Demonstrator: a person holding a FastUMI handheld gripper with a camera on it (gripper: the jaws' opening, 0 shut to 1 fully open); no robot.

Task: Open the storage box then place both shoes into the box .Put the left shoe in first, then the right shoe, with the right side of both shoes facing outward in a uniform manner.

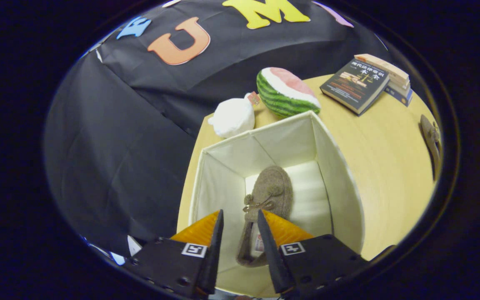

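Between the parted tool (240, 233) fingers, shoe (267, 200) inside box (340, 183).

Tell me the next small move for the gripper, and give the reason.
Probably lift the gripper straight up out of the storage box. One brown shoe already lies on the box floor, its heel between the parted fingers, which seem not to press on it. The second shoe lies on the table beyond the box, not yet fetched.
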